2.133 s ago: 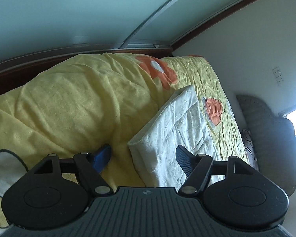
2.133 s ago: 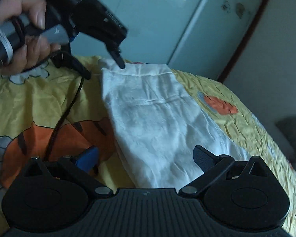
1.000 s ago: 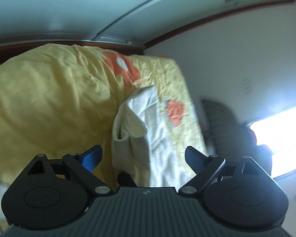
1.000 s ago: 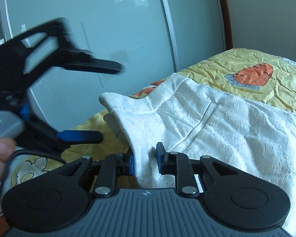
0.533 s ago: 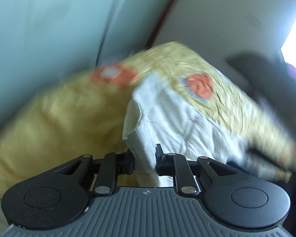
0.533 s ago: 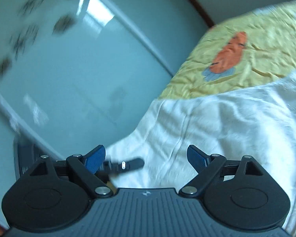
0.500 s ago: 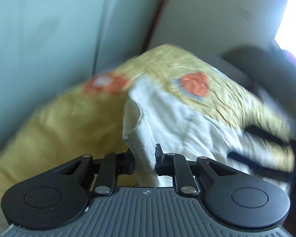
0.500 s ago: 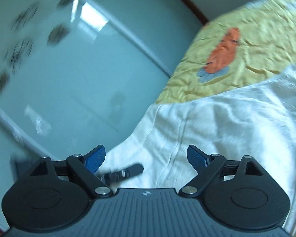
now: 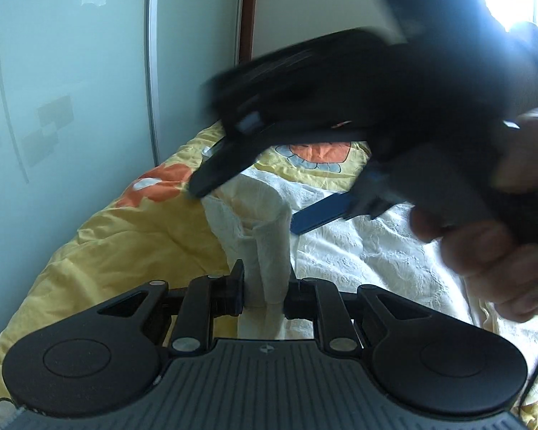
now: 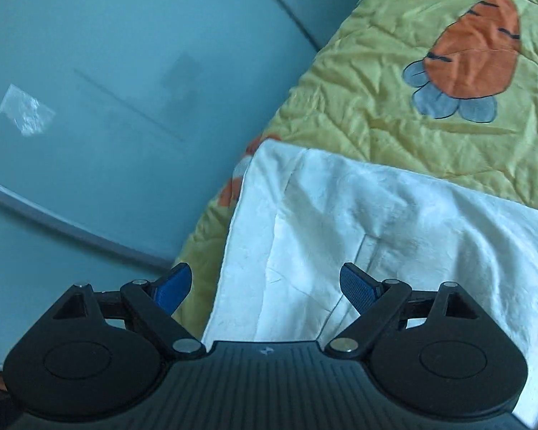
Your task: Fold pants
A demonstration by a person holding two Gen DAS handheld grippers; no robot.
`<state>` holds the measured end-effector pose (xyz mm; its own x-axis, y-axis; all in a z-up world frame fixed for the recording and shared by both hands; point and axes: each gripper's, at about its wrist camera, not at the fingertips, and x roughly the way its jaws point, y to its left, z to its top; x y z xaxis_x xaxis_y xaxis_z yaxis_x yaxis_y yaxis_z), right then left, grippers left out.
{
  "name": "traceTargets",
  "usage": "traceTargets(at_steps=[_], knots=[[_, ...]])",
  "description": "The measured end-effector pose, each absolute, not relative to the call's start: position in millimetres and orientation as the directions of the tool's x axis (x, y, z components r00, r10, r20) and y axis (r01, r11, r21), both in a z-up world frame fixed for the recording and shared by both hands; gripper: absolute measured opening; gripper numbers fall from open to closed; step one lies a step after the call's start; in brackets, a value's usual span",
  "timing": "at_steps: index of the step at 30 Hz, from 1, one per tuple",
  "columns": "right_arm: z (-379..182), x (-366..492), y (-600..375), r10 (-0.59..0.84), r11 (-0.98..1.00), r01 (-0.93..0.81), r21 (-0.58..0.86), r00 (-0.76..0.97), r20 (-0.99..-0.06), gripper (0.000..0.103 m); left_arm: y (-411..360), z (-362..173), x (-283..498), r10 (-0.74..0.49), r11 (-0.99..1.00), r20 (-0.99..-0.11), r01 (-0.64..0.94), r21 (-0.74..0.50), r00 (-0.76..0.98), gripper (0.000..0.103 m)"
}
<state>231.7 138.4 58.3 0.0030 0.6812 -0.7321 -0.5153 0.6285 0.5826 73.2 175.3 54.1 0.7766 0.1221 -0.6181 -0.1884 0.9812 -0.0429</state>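
**Grip handed over: left clamps, right lets go**

Your left gripper, spread wide a second ago, is now pinched tight on a bunched corner of the white textured cotton pants, which lie on the yellow carrot-print quilt. To the right of that corner, your right gripper, closed a second ago, now stands wide with nothing held, above the flat pants near their edge. Your right hand shows blurred. The fold likely begins from the left-held corner.

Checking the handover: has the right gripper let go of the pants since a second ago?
Yes. The right gripper is open above the white pants, no longer pinching them.
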Motion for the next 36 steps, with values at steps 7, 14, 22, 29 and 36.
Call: traceTargets(at_steps=[7, 14, 22, 29, 36], knots=[[48, 218, 171, 0.608, 0.621, -0.608, 0.495, -0.025, -0.794, 0.085, 174, 48, 75, 0.131, 0.984, -0.616, -0.179, -0.015, 0.776, 0.017], [42, 232, 132, 0.682, 0.6, -0.56, 0.572, -0.016, -0.731, 0.015, 188, 49, 49, 0.013, 0.974, -0.612, -0.147, -0.169, 0.791, 0.045], [45, 217, 75, 0.82, 0.501, -0.502, 0.705, 0.015, -0.573, 0.014, 223, 78, -32, -0.084, 0.925, -0.5, -0.119, -0.362, 0.862, 0.066], [73, 199, -20, 0.916, 0.392, -0.43, 0.813, 0.1, -0.389, 0.008, 225, 103, -34, -0.111, 0.903, -0.449, -0.098, -0.418, 0.887, 0.067], [52, 175, -138, 0.919, 0.379, -0.288, 0.879, 0.228, -0.321, 0.008, 191, 110, -13, -0.201, 0.903, -0.388, 0.017, -0.429, 0.9, 0.083]])
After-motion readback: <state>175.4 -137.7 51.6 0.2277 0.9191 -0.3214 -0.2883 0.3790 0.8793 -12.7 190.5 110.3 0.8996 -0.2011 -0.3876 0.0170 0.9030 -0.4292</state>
